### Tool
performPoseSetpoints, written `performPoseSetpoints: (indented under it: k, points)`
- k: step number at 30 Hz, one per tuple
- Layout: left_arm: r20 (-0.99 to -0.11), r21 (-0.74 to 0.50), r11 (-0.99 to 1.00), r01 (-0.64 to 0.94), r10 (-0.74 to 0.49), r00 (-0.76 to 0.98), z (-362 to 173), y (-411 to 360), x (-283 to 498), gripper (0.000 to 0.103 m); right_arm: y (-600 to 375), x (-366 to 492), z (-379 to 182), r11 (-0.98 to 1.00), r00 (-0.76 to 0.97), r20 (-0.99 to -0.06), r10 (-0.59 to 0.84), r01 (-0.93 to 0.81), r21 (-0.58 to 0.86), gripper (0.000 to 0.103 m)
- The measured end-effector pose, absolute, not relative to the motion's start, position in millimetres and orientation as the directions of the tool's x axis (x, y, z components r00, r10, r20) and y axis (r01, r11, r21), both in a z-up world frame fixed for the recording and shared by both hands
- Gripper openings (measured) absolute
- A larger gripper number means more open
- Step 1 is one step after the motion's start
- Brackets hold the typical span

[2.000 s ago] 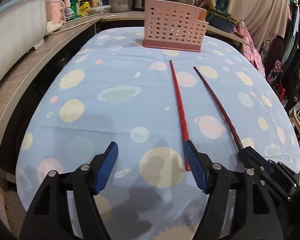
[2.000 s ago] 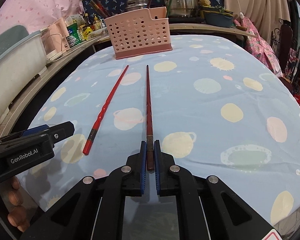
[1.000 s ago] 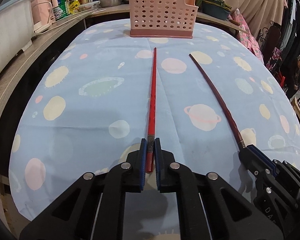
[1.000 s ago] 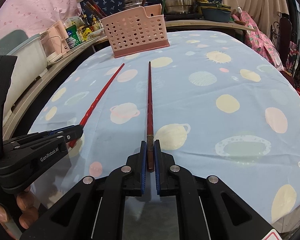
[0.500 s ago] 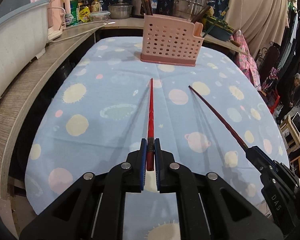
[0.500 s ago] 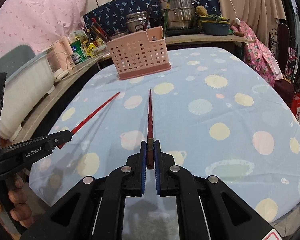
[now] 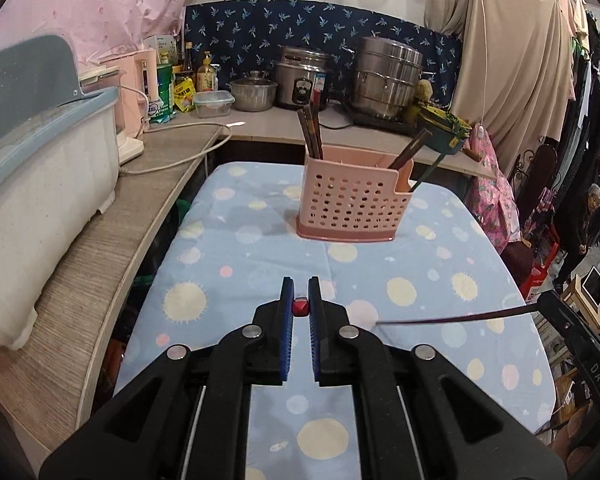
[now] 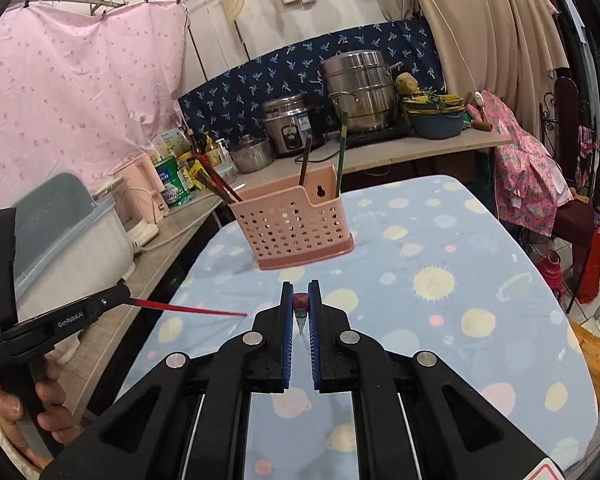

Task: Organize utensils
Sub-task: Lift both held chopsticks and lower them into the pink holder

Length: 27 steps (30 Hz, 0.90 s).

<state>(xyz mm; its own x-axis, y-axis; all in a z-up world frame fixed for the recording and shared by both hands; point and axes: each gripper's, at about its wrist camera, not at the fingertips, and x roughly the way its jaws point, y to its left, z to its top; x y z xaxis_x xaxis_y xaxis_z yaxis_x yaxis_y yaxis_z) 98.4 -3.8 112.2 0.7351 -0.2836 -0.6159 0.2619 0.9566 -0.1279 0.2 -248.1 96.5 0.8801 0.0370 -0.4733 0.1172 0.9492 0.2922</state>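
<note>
Lifted off the cloth, both chopsticks point(image 8: 190, 309) now point toward the basket point(image 7: 352, 208).

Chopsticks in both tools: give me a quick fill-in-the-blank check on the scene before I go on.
1. The left tool is shut on the bright ____ chopstick.
2. The right tool grips the dark chopstick by its ____ end.
3. The perforated pink holder stands on the ____ tablecloth.

Missing words: red; thick; blue
</note>
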Motion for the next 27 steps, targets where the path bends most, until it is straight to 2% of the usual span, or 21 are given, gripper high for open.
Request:
performPoseSetpoints:
  k: [13,27]
  points:
    - [-0.550,-0.119,0.948,0.294,-0.309,0.776,165,-14,137,0.007,-266,44,148,0.938,0.917,-0.393,0.067,0.076,0.338,0.007]
    - [-0.393,-0.126,0.944,0.306,-0.331,0.858,253,-48,192,0.007,-289,118,228,0.932,0.972,-0.236,0.020,0.067,0.355,0.007]
